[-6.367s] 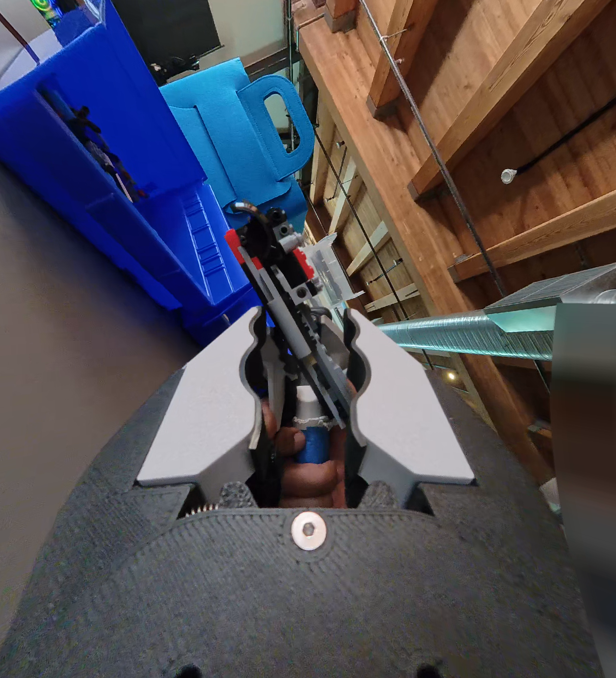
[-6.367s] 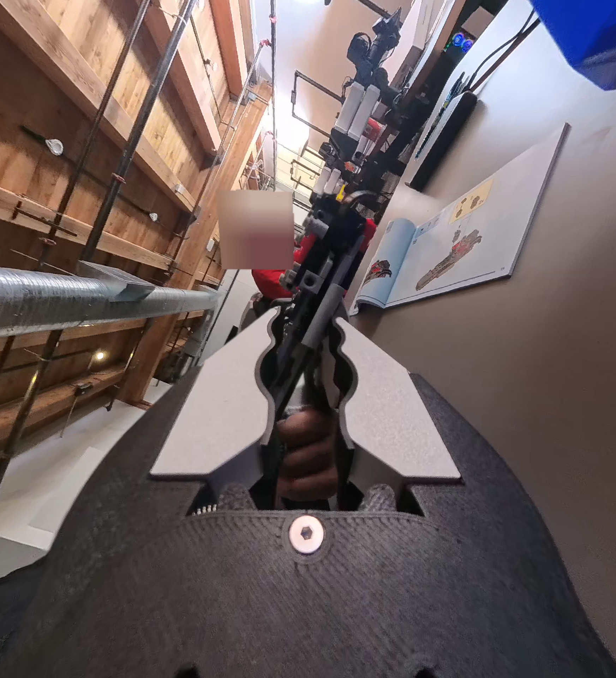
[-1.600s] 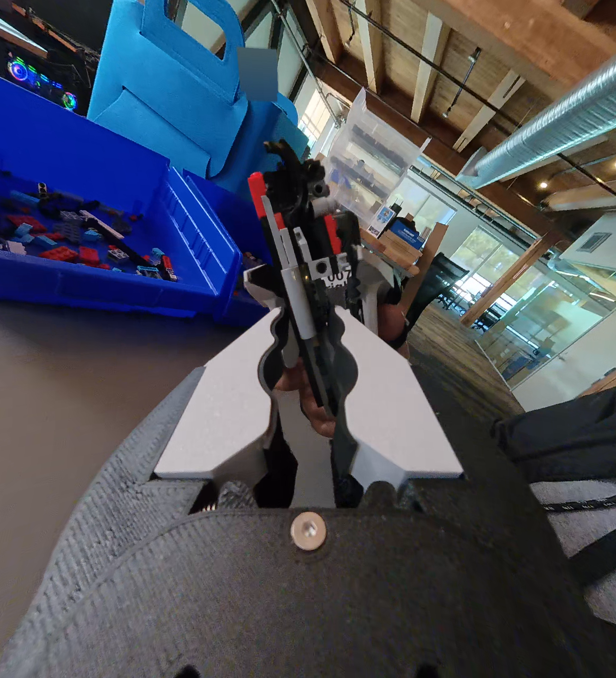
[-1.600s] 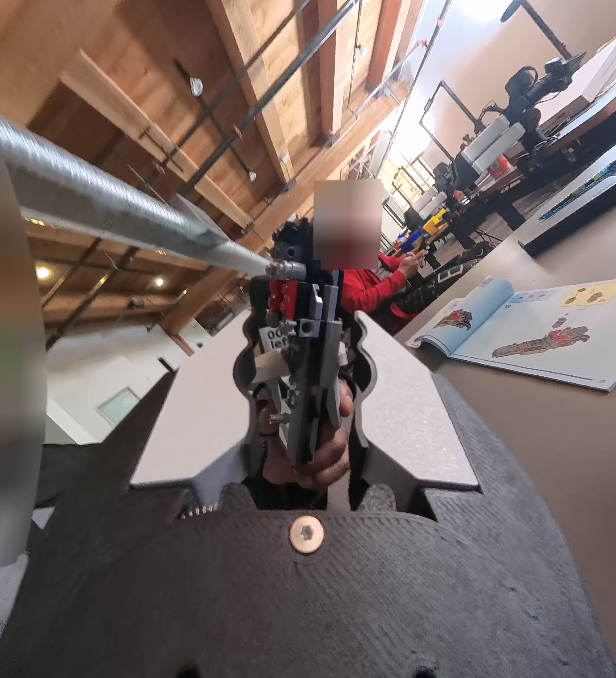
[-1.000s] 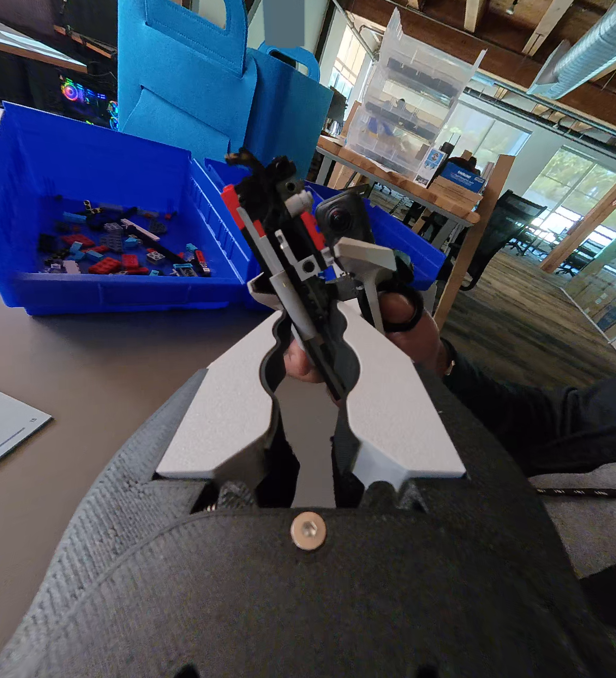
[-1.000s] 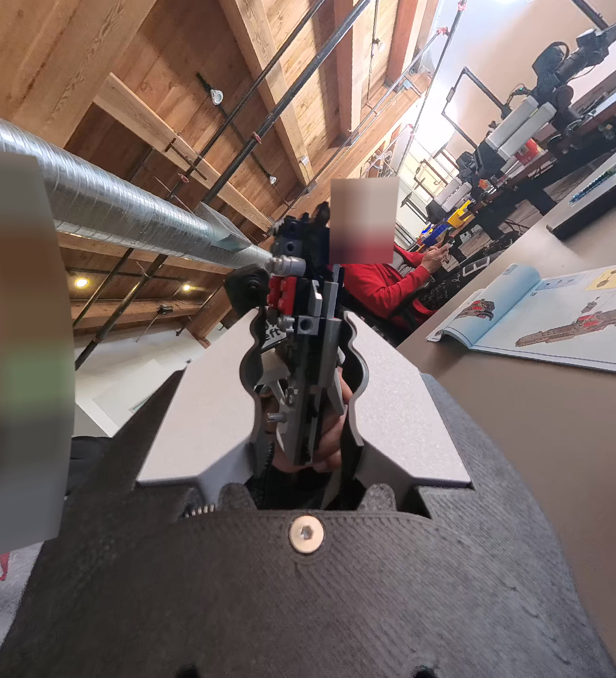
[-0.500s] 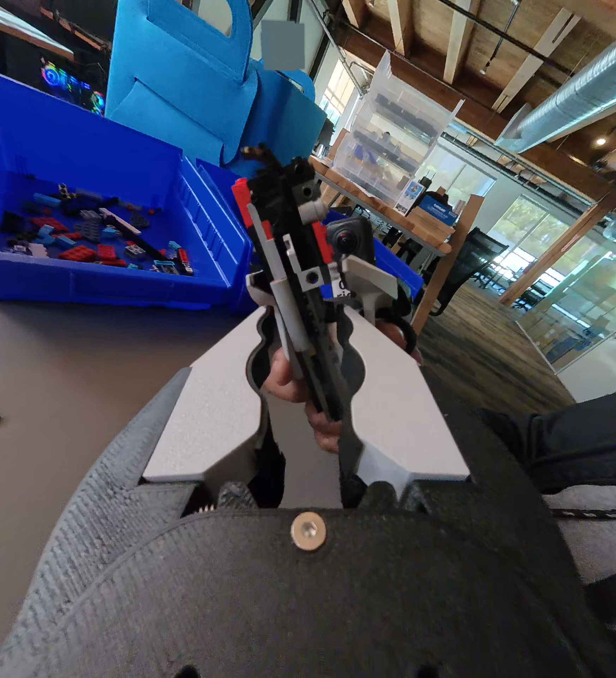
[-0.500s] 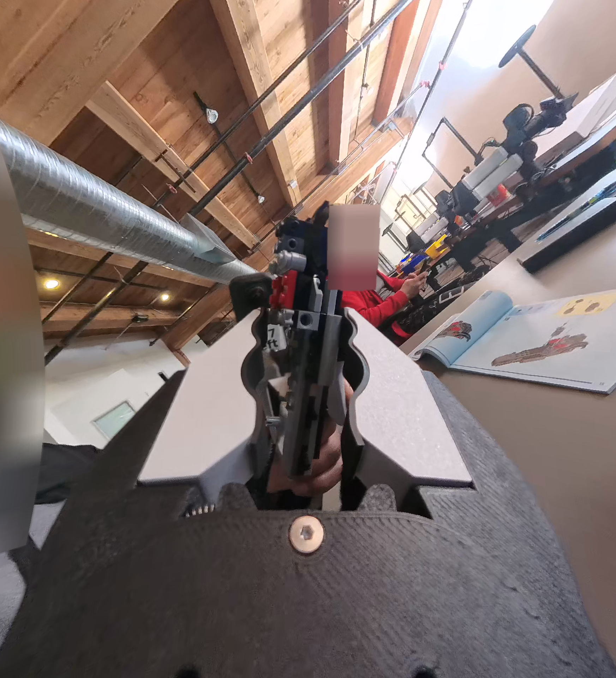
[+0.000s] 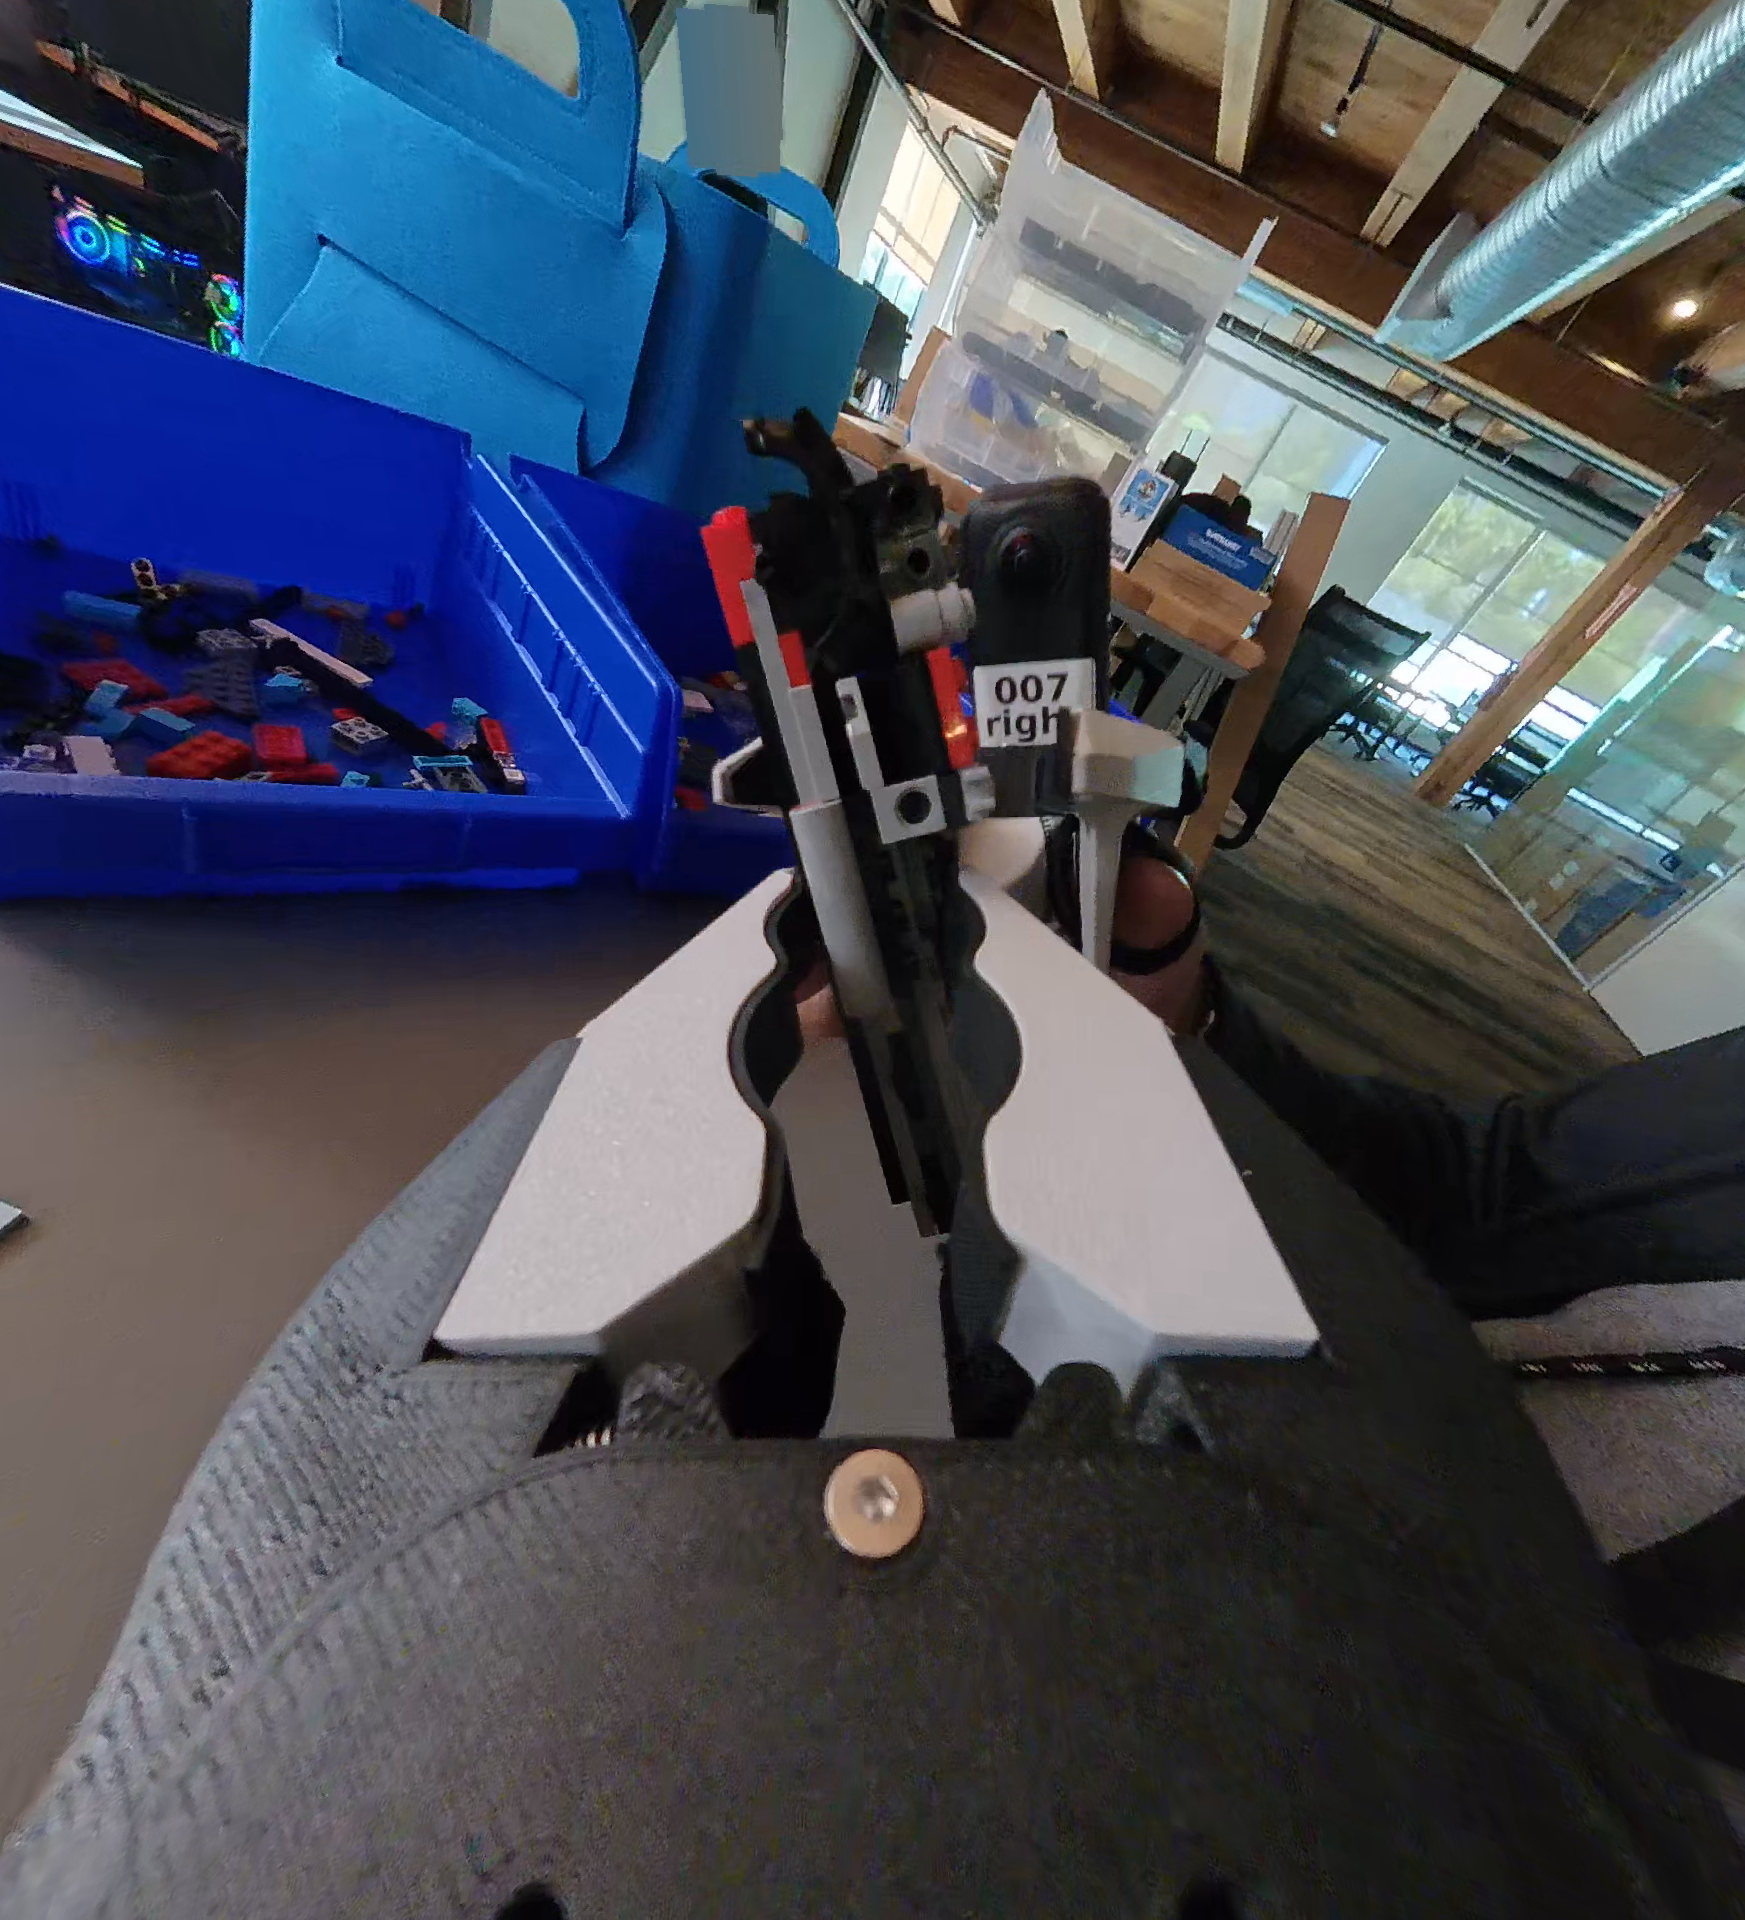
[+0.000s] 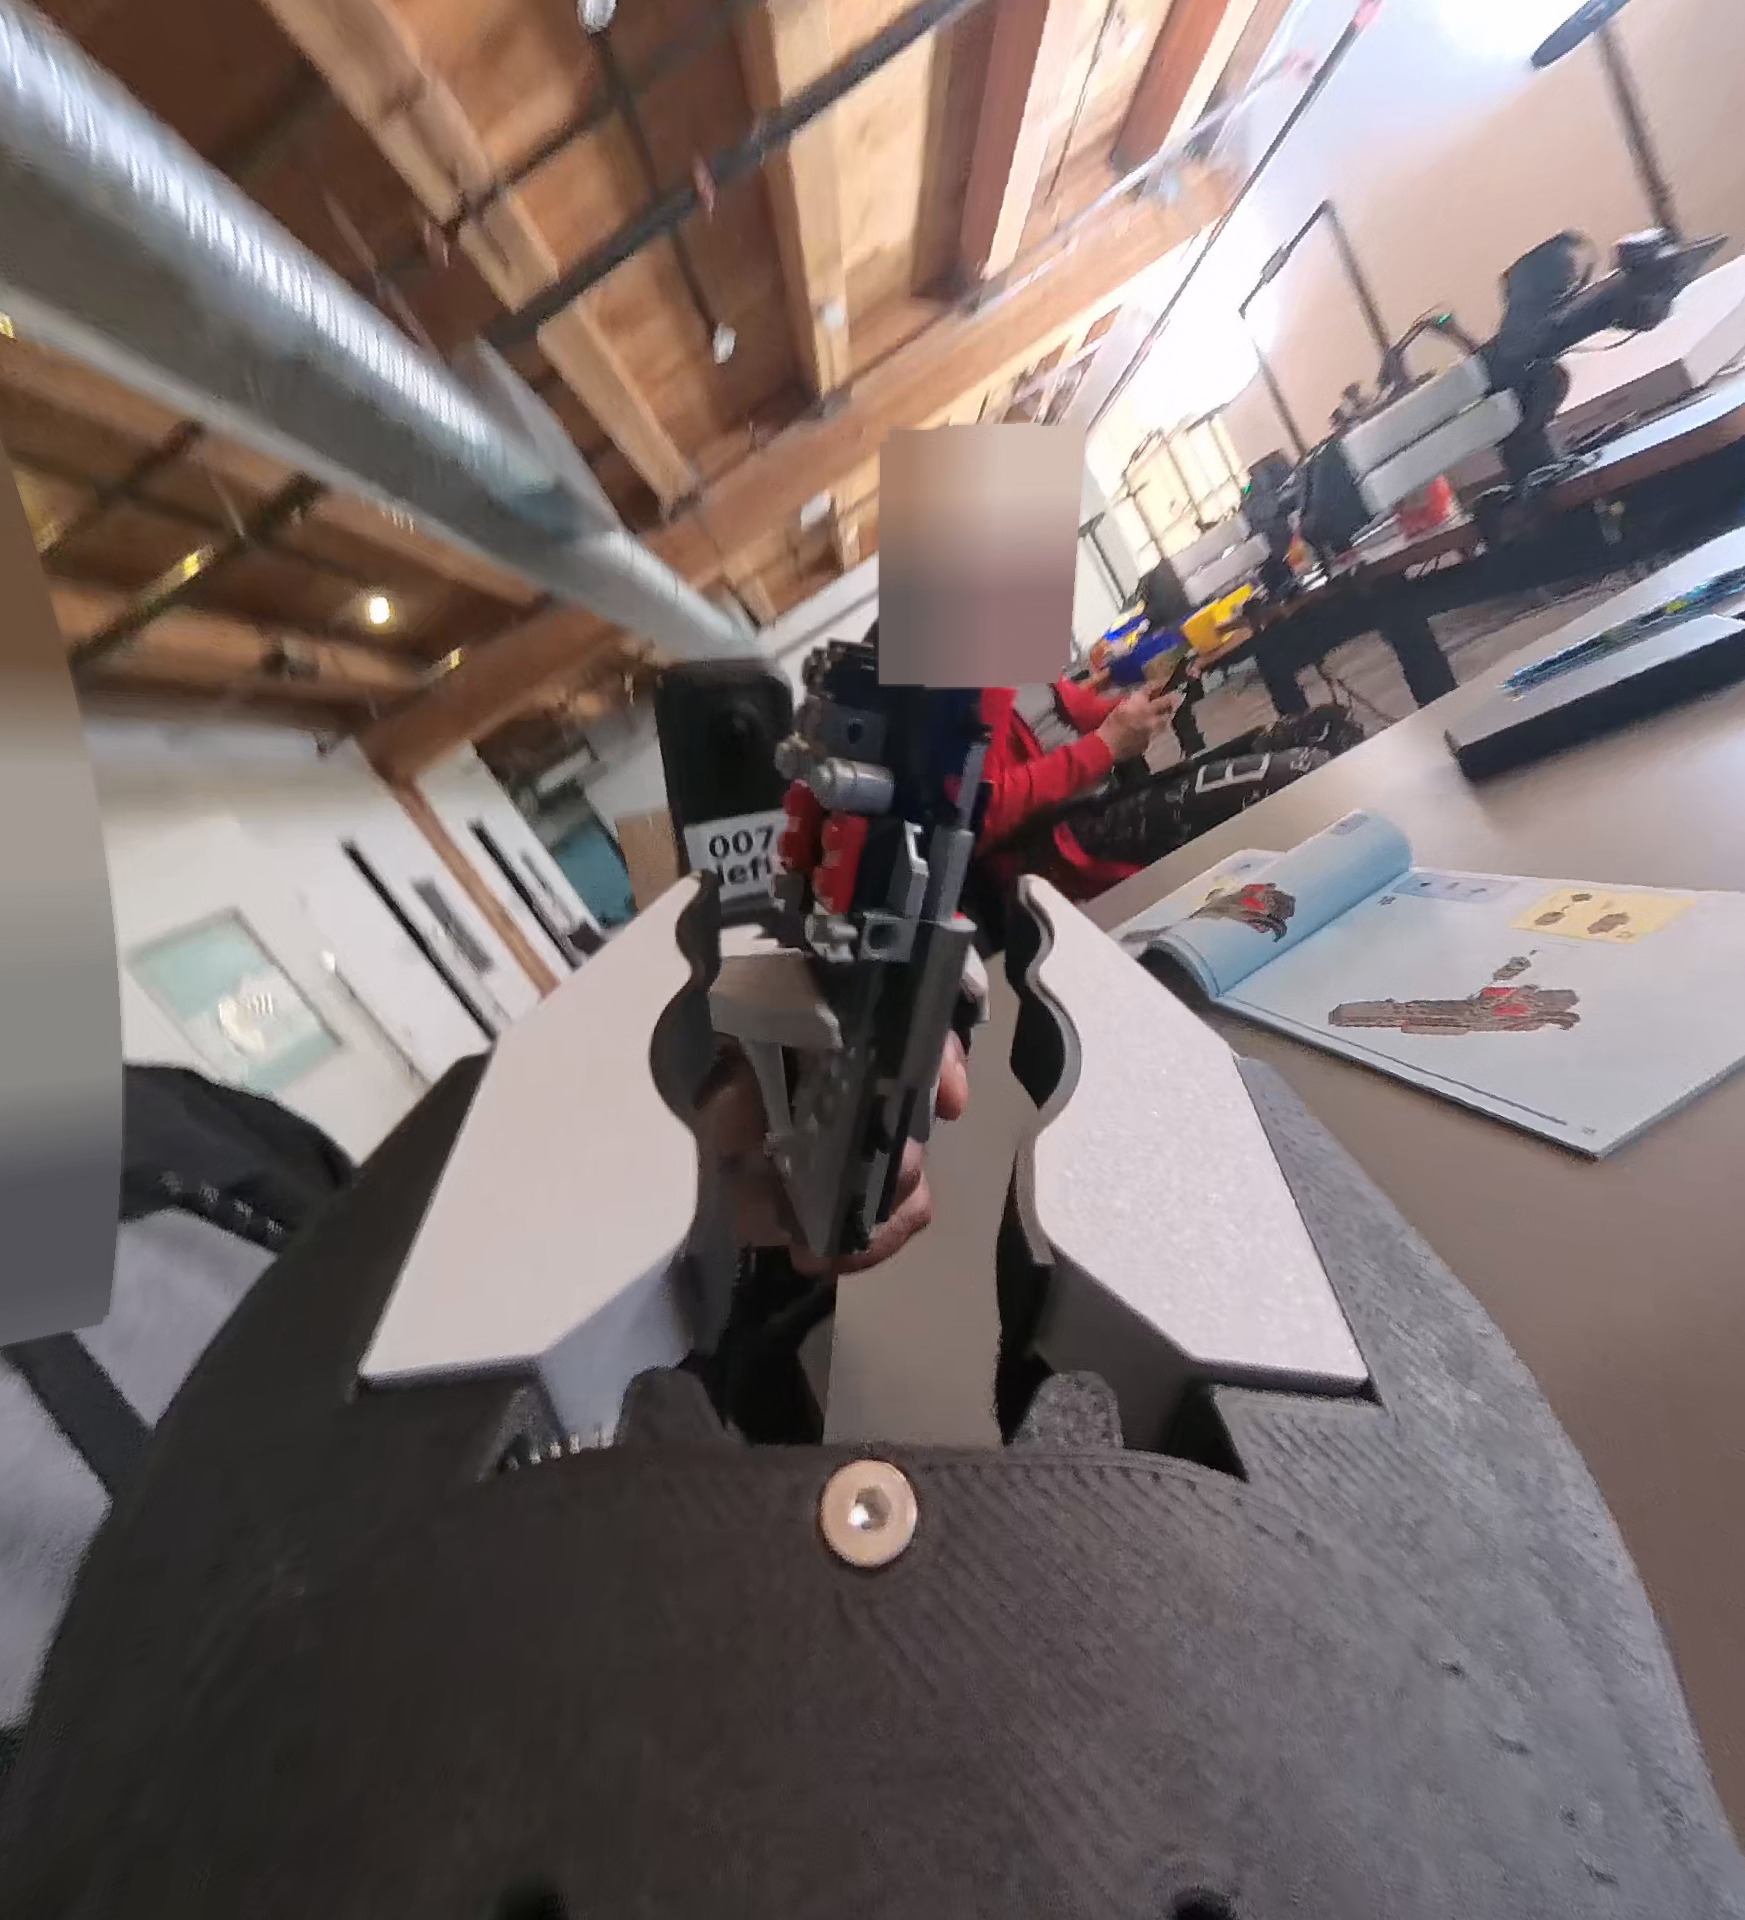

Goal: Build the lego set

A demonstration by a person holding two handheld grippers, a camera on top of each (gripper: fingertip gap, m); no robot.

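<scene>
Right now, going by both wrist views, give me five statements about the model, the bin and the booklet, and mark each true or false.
1. Both grippers hold one lego model between them, off the table. True.
2. The blue bin is empty. False: loose red, blue, grey and black pieces lie in it.
3. The instruction booklet lies shut on the table. False: it lies open, showing a picture of the build.
4. The left gripper has its fingers closed on the model's lower part. True.
5. The right gripper is open and holds nothing. False: it is closed on the same model.
</scene>
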